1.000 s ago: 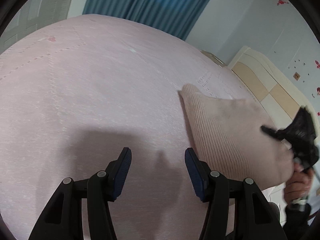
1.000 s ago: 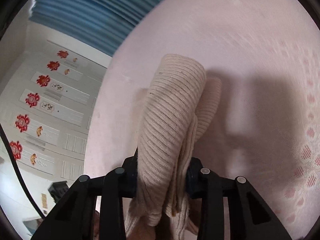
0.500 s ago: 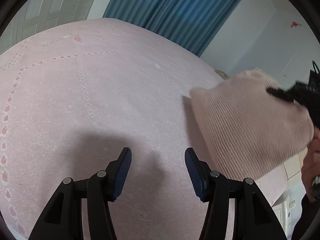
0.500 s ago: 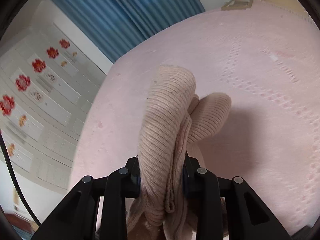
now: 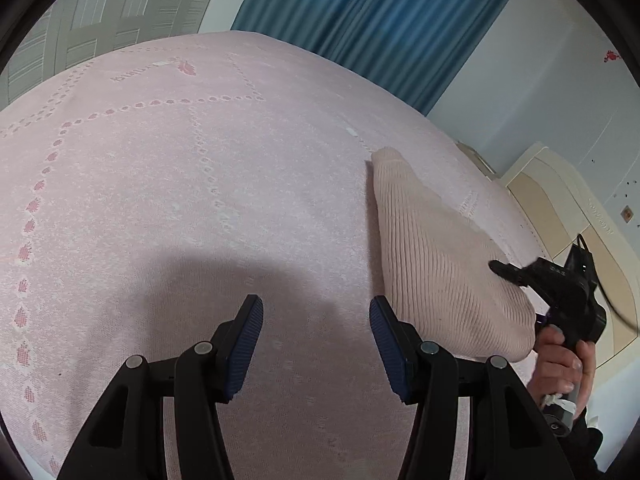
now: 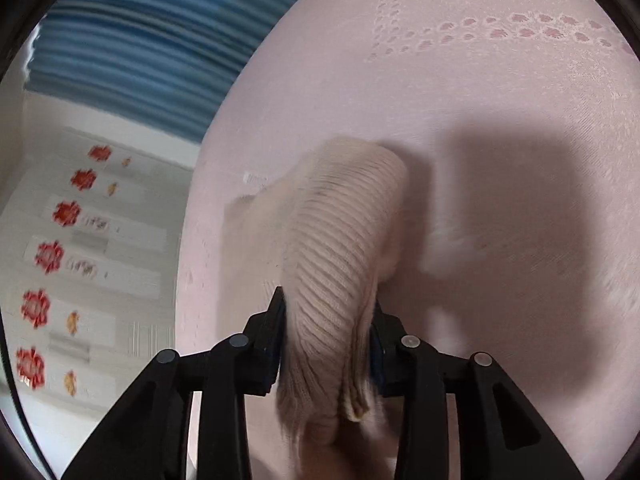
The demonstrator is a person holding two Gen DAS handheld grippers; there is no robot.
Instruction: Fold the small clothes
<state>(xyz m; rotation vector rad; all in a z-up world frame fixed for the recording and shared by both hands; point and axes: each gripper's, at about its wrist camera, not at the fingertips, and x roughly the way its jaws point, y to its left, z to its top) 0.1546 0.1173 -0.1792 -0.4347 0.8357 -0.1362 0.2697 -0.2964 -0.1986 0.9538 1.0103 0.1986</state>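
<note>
The right gripper clenched a folded beige ribbed garment, its jaws opening slightly, at lower center; the left gripper stood released over the pink bedspread.

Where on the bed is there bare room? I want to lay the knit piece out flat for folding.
The bedspread is bare from the left gripper out to the dotted pattern lines and the blue curtain. It is crowded only at the right edge, where the knit garment hangs in the right gripper, whose jaws are opening, near the headboard.
</note>
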